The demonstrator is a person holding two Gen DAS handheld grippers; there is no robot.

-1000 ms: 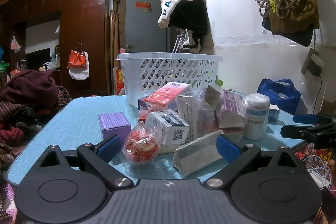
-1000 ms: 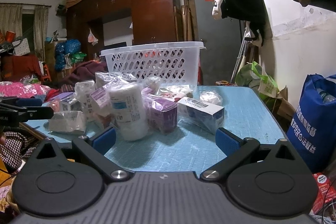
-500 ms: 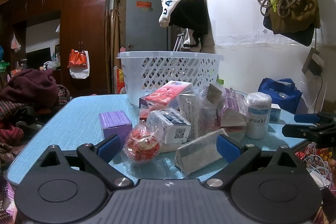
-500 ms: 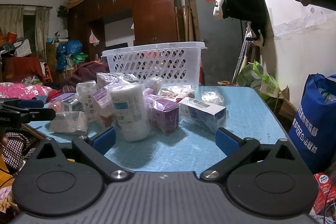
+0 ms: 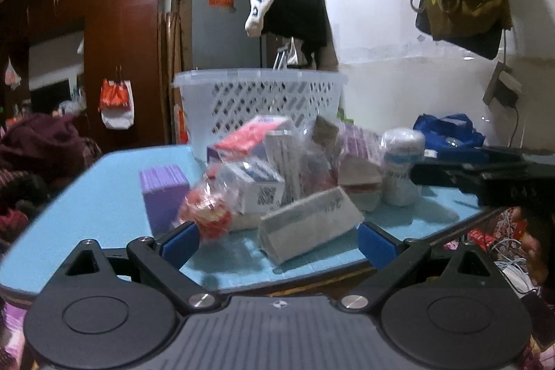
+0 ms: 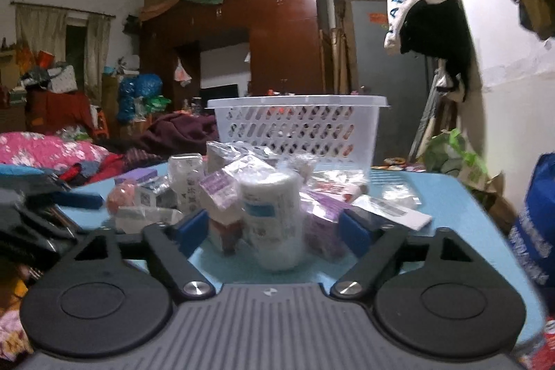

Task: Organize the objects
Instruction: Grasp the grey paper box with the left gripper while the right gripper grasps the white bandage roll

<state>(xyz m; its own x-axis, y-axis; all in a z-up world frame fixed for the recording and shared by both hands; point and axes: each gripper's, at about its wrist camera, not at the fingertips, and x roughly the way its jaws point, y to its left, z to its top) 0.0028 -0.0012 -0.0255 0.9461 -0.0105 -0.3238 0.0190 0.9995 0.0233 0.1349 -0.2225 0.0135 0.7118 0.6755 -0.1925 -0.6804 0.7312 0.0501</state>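
The pick-up step is in hand: the right gripper (image 6: 274,227) has its jaws closing around the white wrapped roll (image 6: 272,214), which stands upright on the blue table (image 6: 447,196) at the near edge of the heap of packets, in front of the white lattice basket (image 6: 298,127). The roll sits between the blue pads (image 6: 192,229) — they do not yet press on it. The left gripper (image 5: 277,240) hangs with fingers spread and nothing between them, a grey packet (image 5: 308,224) and a red-filled bag (image 5: 208,214) lying just ahead. Next, I judge, the right jaws need to meet the roll squarely, then lift it clear of the purple carton (image 6: 222,193) touching its side and carry it over the basket rim.
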